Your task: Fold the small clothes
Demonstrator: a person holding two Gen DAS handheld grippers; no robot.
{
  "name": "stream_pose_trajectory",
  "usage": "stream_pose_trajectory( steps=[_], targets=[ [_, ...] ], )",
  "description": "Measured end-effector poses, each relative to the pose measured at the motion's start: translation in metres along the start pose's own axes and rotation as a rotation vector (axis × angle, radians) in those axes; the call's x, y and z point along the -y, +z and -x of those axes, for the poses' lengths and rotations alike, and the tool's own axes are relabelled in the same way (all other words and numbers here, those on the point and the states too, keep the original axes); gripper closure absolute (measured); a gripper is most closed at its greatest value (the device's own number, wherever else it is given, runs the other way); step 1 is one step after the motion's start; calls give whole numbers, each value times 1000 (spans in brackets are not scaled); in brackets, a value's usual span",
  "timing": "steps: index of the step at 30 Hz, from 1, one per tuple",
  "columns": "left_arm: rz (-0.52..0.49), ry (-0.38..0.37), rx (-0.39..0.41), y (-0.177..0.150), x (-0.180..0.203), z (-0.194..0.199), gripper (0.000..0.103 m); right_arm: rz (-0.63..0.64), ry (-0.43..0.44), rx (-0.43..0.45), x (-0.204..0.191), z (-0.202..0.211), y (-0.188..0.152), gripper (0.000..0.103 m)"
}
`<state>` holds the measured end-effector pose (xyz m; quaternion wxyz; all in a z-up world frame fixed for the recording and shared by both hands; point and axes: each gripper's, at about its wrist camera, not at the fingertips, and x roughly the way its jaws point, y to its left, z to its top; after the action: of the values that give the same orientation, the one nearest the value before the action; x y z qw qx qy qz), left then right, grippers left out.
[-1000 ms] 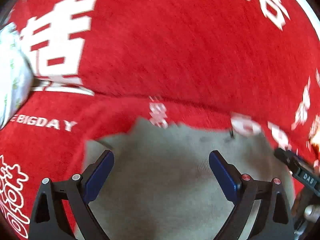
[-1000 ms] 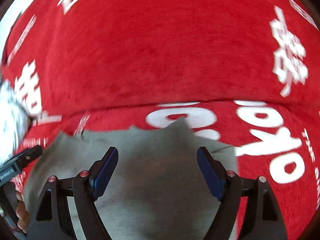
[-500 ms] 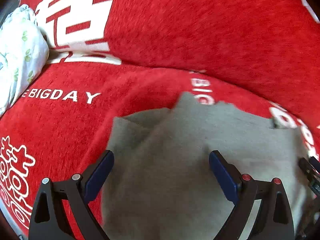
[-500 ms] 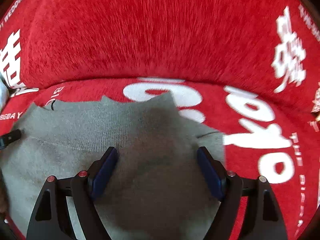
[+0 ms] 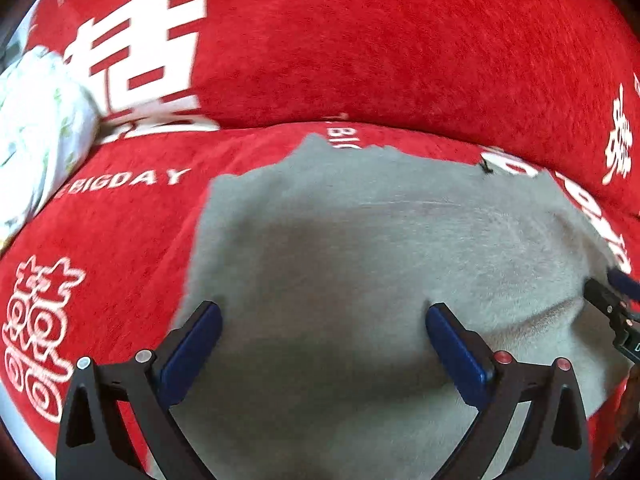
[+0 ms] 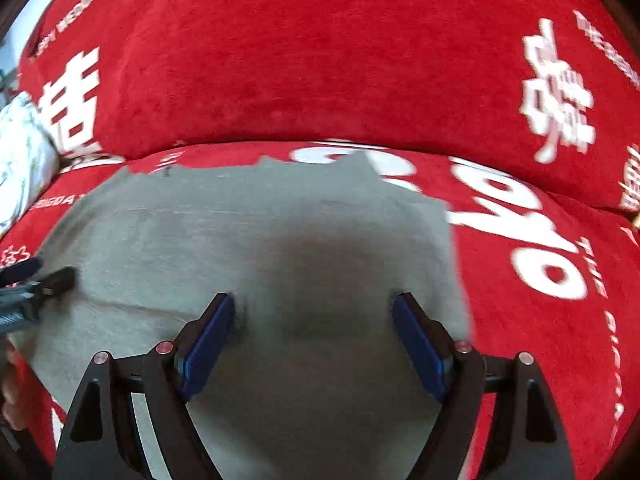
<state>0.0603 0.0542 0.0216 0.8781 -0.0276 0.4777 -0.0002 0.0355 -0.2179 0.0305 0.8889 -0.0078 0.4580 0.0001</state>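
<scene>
On the red printed cover [image 5: 360, 40] of the seat, a grey knit garment [image 5: 360, 248] is laid flat, with a crease across it in both views. It is judged light, soft and limp (likely to sag if lifted); a hold at an edge or corner is advised. The left gripper [image 5: 320, 340] has just been opened wider; the right gripper [image 6: 312, 328] is also held wide. Nothing is gripped; both are poised over the cloth.
</scene>
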Motion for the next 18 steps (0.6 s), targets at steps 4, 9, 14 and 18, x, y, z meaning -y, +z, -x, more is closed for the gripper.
stream_pose_trajectory(
  steps=[4, 9, 14, 18],
  targets=[
    [21, -80, 27, -15, 6, 25, 0, -35, 51, 50, -8, 28, -13, 19],
    [-76, -34, 42, -48, 33, 24, 0, 127, 124, 75, -57, 43, -44, 19],
    [-51, -24, 37, -69, 9, 19, 0, 93, 103, 47, -35, 33, -70, 19],
    [-44, -30, 38, -77, -4, 25, 0, 28, 76, 50, 1, 36, -74, 19]
  ],
)
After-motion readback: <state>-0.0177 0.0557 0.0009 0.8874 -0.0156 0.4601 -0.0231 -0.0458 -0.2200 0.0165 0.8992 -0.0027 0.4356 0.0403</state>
